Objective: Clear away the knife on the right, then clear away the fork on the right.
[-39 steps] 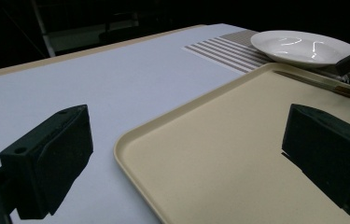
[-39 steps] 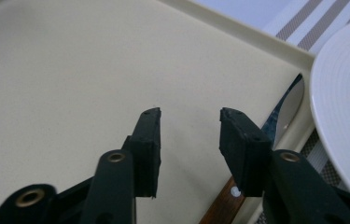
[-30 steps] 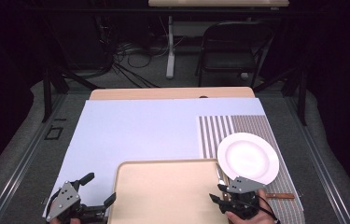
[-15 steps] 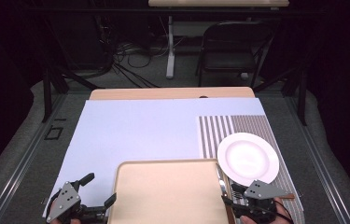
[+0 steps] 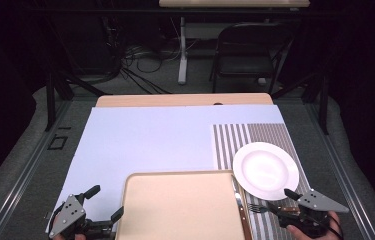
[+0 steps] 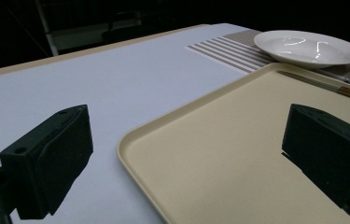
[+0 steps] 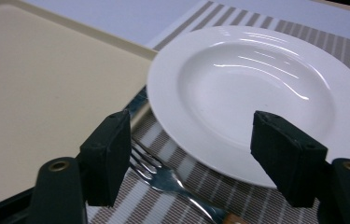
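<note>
Left gripper: at the table's near left corner we see the left gripper (image 5: 106, 204), its jaws wide apart with nothing gripped; one jaw stands over the pale blue table cover (image 5: 150, 135), the other over the tray's near left corner.
Tray: the flat beige plastic tray (image 5: 180, 205) lies at the near middle. We see nothing lying in it; its near edge is cut off at the bottom of the high view.
Knife: along the tray's right rim lies a thin metal table knife (image 5: 238, 197); we cannot tell whether it rests on the rim or just beside it.
Plate: the round white shallow plate (image 5: 265, 170), holding nothing, sits on the brown-and-white striped placemat (image 5: 255, 135), its edge just beside the tray's far right corner.
Fork: a metal fork with a wooden handle (image 7: 163, 175) lies on the placemat near the plate; its handle runs out of frame.
Right gripper: the right gripper (image 7: 191, 158) holds nothing; its jaws have just been opening and stand wide above fork and plate rim.
</note>
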### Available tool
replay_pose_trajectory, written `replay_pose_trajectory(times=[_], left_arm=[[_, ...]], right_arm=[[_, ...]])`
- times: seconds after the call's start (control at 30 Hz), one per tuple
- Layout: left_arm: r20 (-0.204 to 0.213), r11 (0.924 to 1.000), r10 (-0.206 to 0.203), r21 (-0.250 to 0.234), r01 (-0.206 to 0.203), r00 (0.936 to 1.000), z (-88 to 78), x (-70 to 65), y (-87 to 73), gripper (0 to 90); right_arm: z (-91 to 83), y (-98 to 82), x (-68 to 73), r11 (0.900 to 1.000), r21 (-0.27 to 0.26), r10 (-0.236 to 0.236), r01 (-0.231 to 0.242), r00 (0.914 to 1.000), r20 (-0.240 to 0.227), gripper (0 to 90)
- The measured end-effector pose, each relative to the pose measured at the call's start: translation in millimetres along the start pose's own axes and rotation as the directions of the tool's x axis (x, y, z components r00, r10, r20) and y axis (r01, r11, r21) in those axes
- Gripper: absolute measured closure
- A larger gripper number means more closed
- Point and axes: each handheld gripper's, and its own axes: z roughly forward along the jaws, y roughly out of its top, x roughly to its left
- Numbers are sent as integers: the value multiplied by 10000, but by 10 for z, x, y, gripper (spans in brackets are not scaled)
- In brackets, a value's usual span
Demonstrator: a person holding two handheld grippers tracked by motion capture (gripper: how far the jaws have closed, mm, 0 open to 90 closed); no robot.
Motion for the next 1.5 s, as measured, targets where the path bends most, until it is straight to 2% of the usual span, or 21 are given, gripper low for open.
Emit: replay_pose_trajectory(times=[0.1,0.13,0.2,0.27,0.37,0.4,0.53,0.57,0.6,0.67,0.73,0.77,0.8,1.03,1.07,1.13,1.23,1.3,1.33,1.43,1.5], left_arm=[[13,10000,-77,-20,77,10000,4,12,-9,23],[13,10000,-77,-20,77,10000,4,12,-9,23],[-27,9999,-107,-10,107,9999,3,22,-14,23],[-32,9999,-115,-18,115,9999,-2,33,-17,23],[-89,10000,-99,4,99,9999,-10,44,-21,23],[-96,9999,-148,-7,148,9998,-11,43,-22,23],[-95,9999,-146,8,146,9998,-10,46,-24,22],[-74,9999,-150,-8,150,9999,-8,45,-24,23],[-73,9999,-136,6,136,9999,-8,45,-24,23],[-118,10000,-94,22,94,9999,-12,48,-22,23],[-169,9999,-157,-19,157,9997,-22,59,-24,23],[-186,9998,-183,-20,183,9997,-28,66,-25,23],[-192,9998,-203,-28,203,9996,-31,73,-26,22],[-239,9996,-267,1,268,9994,-32,83,-28,23],[-244,9997,-256,-7,256,9994,-29,81,-27,22],[-239,9997,-261,5,261,9994,-27,78,-27,23],[-230,9997,-249,14,250,9994,-27,71,-28,23],[-204,9996,-291,-10,291,9994,-32,64,-28,22],[-203,9996,-269,-18,268,9994,-33,63,-29,23],[-198,9995,-308,-19,308,9993,-35,64,-31,22],[-194,9995,-301,-29,300,9994,-38,63,-32,22]], right_arm=[[-55,-36,-103,9992,305,239,-240,9997,24,230],[-55,-36,-103,9992,305,239,-240,9997,24,230],[-52,-78,-171,9998,85,174,-178,9992,360,196],[-54,-99,-196,9997,86,236,-240,9989,405,187],[-34,-116,-208,9998,-45,203,-201,9983,539,157],[-40,-116,-210,9997,161,188,-198,9981,594,153],[-36,-116,-204,9996,168,229,-239,9980,583,146],[-19,-122,-198,9996,-72,275,-271,9973,688,142],[-38,-115,-207,9996,148,221,-230,9980,595,141],[-38,-111,-212,9996,205,175,-187,9982,579,120],[-8,-115,-207,9999,-30,169,-168,9978,644,93],[-26,-106,-209,9996,227,128,-140,9985,531,91],[-17,-109,-207,9999,63,138,-142,9984,542,77],[-17,-98,-211,9997,-179,174,-164,9982,581,35],[-22,-93,-214,9998,-155,147,-139,9983,562,27],[-50,-79,-213,9995,218,213,-223,9987,464,4],[-27,-67,-214,9997,157,174,-182,9988,462,0],[-46,-52,-219,9990,439,40,-58,9991,415,0],[-35,-48,-210,9996,256,102,-113,9990,432,0],[-62,-7,-218,9989,471,-2,-14,9994,338,0],[-63,17,-223,9990,411,146,-160,9994,324,0]])
